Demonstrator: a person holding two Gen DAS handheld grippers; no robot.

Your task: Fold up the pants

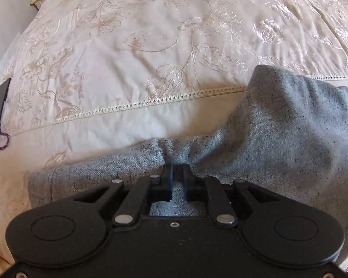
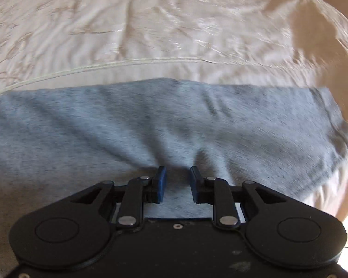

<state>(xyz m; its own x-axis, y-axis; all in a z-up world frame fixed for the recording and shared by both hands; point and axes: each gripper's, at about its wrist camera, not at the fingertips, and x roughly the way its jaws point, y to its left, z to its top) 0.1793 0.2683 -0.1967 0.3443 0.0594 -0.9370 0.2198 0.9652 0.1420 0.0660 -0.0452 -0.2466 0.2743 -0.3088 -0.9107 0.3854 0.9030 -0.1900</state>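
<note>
You've got heathered grey pants (image 1: 278, 125) with dark flecks on a cream bedspread (image 1: 127, 46) with shiny floral embroidery, plus black grippers with blue pads (image 2: 162, 183)

The left gripper (image 1: 178, 169) sits low over the pants (image 1: 278, 125), its two black fingers drawn almost together with a pinch of the grey cloth clamped between them, and the cloth rises in a ridge from that grip. The right gripper (image 2: 178, 173) lies on the pants (image 2: 150, 120) too, its blue-padded fingers (image 2: 161, 184) parted, with cloth lying flat in the gap.
</note>
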